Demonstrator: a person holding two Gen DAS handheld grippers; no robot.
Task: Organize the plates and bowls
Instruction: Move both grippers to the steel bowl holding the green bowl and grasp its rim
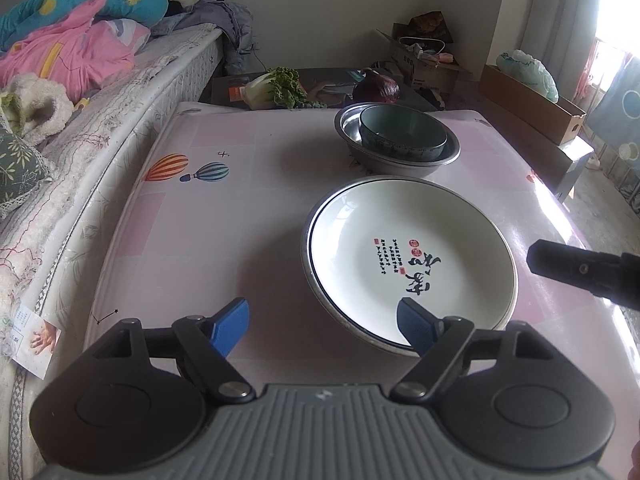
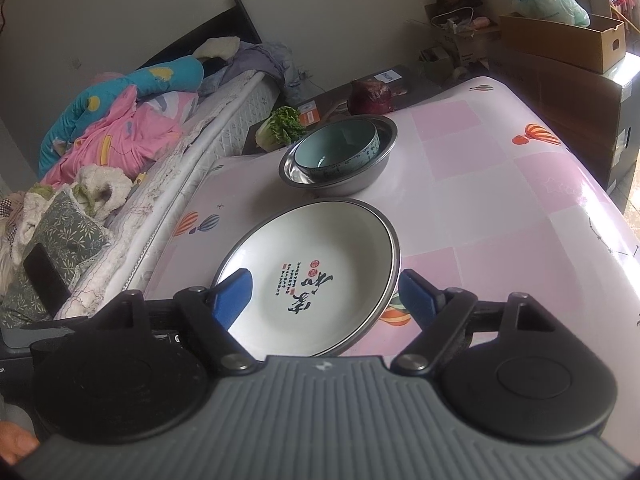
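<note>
The left gripper is tilted downward with its two blue-padded fingers spread wide apart and nothing pressed between them. The right gripper is angled down too, its blue pads just as wide apart and empty. Seen from the left wrist, the right gripper's black tip pokes in at the right.

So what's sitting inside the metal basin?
A teal ceramic bowl sits inside the metal basin, empty as far as visible. The basin's floor beneath it is hidden.
</note>
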